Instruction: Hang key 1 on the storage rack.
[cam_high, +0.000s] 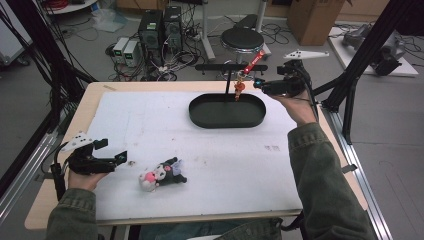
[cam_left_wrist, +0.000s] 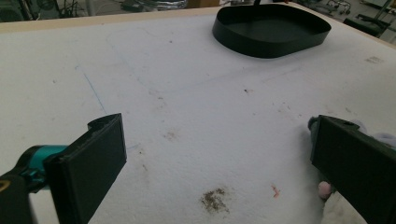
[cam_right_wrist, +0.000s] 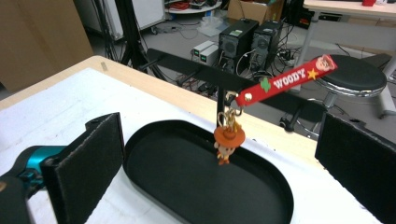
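I take the black oval tray (cam_high: 227, 111) as my landmark; it sits on the white mat (cam_high: 200, 150) toward the far side of the table (cam_high: 95, 90), and it holds nothing. Just behind its far rim stands a thin black stand (cam_right_wrist: 219, 100) with a crossbar, and from that bar hangs a keychain: a small cowboy figure (cam_right_wrist: 228, 140) with an orange hat dangling above the tray's far edge, and a red strap (cam_right_wrist: 285, 79) lettered WOODY sticking up and away to the right of the tray.

My right gripper (cam_high: 260, 84) hovers just off the tray's far right corner, pointed at the hanging figure. In the right gripper view I see its jaws spread wide with nothing between them, the figure and tray framed in the gap.

Well on the near side of the tray, toward me, a small plush toy (cam_high: 162, 175) in black, white and pink lies on its side on the mat. My left gripper (cam_high: 120, 157) is near and left of the tray, just beside the plush on its left, low over the mat. Its jaws also stand wide apart and empty; in the left gripper view a bit of the plush peeks past the right-hand jaw, and the tray lies well ahead
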